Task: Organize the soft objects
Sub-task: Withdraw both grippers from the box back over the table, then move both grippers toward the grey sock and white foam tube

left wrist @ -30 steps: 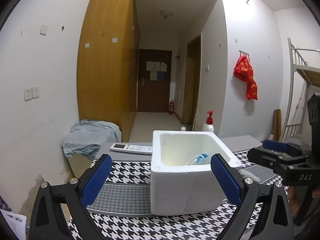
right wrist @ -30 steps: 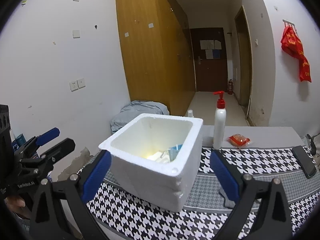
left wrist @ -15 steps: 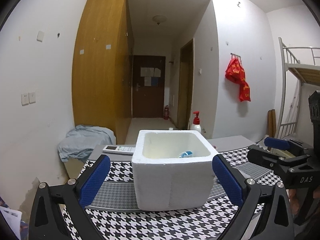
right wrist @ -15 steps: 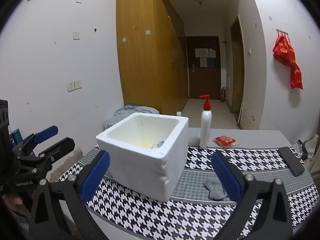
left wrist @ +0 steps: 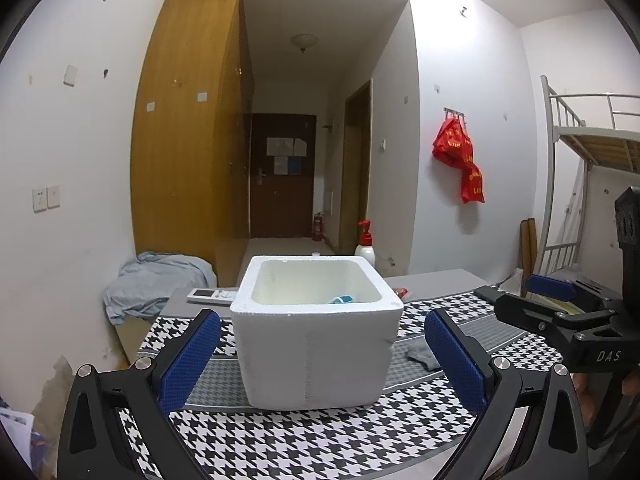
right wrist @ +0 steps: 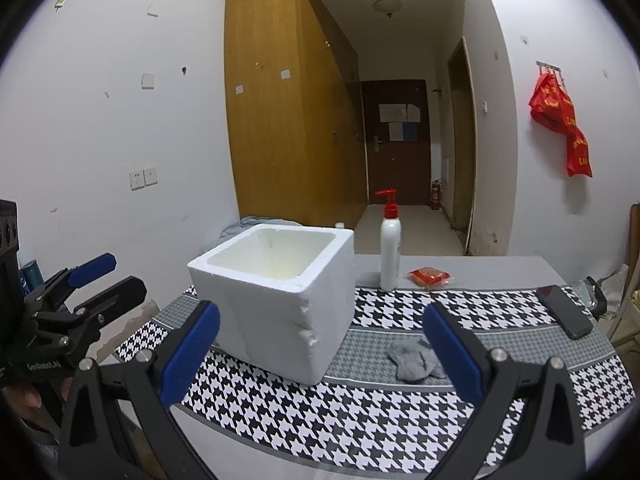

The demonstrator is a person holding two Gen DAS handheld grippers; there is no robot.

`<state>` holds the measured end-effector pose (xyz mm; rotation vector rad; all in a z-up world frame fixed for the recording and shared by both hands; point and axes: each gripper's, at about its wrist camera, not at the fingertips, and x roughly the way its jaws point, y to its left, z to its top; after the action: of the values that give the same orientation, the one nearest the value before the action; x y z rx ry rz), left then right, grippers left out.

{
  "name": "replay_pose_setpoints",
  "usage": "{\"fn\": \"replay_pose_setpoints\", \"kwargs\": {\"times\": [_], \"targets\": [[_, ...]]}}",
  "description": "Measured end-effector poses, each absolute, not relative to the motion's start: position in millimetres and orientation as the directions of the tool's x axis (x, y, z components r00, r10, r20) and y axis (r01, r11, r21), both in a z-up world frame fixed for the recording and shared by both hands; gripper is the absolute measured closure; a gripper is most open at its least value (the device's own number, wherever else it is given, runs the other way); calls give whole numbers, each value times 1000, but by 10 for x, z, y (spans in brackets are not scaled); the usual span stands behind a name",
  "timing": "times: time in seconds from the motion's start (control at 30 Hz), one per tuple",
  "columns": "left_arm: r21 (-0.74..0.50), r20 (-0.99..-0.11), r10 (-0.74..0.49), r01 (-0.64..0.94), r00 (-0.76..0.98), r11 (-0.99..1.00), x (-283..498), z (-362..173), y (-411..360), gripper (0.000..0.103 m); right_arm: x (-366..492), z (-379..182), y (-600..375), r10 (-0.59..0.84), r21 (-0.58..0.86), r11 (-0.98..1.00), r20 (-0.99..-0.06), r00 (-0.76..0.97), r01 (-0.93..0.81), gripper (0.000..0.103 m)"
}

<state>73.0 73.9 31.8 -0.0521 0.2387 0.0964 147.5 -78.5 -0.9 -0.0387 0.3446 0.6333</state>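
1. Your white foam box (right wrist: 276,296) is a thick-walled, grainy polystyrene cube, open on top, with a chipped lower corner; it stands on the houndstooth cloth (right wrist: 400,412) toward the table's left end.
2. Inside the box, the left wrist view shows a blue-and-white soft item (left wrist: 341,299) against the right wall; its shape is too hidden to tell.
3. The grey sock (right wrist: 416,360) is a crumpled, knitted lump on the cloth's grey stripe, just right of the box and apart from it, its long axis roughly along the stripe.
4. Your right gripper (right wrist: 320,356) has its blue ribbed pads wide apart and holds nothing; the sock lies just inside its right finger, near the tip.
5. Your left gripper (left wrist: 322,360) is likewise spread and empty, with the box between its fingers but not touching them.
6. Near the far edge stand a white pump bottle (right wrist: 390,256) and a flat red packet (right wrist: 430,277); a dark phone (right wrist: 564,311) lies at the right end.
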Motion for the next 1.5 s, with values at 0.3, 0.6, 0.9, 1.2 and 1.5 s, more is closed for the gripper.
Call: {"fn": "replay_pose_setpoints", "kwargs": {"times": [0.3,0.6,0.9,1.2,1.5], "targets": [[-57,-229,29,-43,973,997,706,174,546,1,1420,-108,-1021,528,71,841,-325,785,-537,1],[-60,-247,-41,27,968,998,841,116,347,1,1444,-140,-1171,489,53,863,-333,807,-502,1],[-65,-284,-87,71,955,995,979,47,169,1,1506,-193,-1450,438,81,896,-336,834,-437,1],[-57,-313,-142,130,939,990,1123,-12,-31,1,1569,-271,-1657,399,87,915,-356,845,-395,1],[-54,-332,-189,182,924,982,1236,-91,-202,1,1600,-356,-1805,370,89,927,-376,849,-365,1]]}}
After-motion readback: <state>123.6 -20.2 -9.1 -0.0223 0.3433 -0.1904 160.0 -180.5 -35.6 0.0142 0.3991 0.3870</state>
